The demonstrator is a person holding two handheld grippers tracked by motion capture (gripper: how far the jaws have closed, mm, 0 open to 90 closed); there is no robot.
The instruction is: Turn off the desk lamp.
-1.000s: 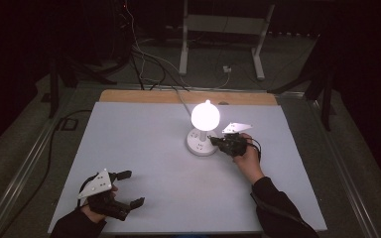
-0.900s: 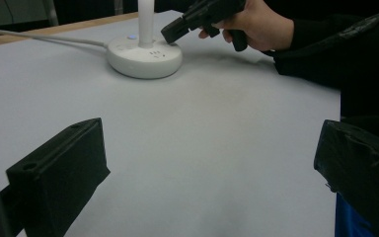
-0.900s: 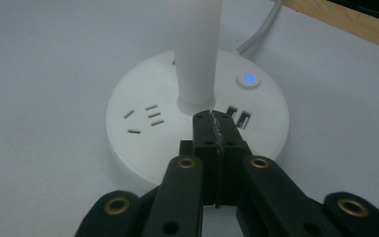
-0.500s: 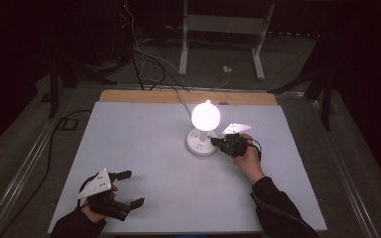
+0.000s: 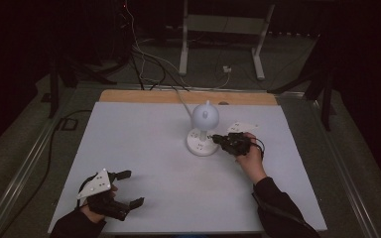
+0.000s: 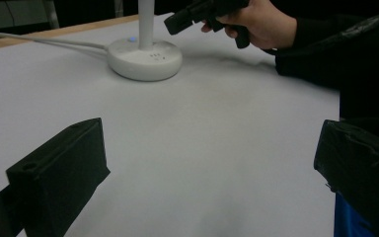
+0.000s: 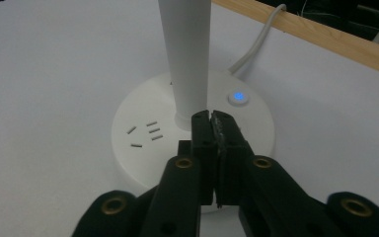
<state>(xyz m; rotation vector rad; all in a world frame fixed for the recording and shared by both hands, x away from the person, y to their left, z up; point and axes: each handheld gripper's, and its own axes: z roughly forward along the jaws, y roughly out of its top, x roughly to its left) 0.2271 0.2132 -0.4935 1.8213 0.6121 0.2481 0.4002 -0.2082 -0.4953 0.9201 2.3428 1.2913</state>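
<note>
The white tabletop (image 5: 144, 148) carries 1 thing, a white desk lamp (image 5: 203, 130), which stands right of centre toward the far edge, its cord (image 7: 256, 44) running off over the wooden strip (image 5: 144, 96) at the back. The lamp's round base (image 7: 143, 143) bears a small button (image 7: 238, 97) glowing blue beside the stem (image 7: 185, 54), and the globe head looks unlit.

The right gripper (image 5: 226, 141) hangs clenched over the near side of the base, its 2 jaws pressed together with nothing between them, tips just beside the stem. The left gripper (image 5: 127, 188) rests released at the near left corner, well apart from the lamp.

The likely risk is a sideways knock: the tips sit so near the stem that a swing toward the button could tip the top-heavy lamp or drag it by its cord. A slanted press might slip off the small button.

Open room lies broadly left and near; the far edge and cord crowd the back.
</note>
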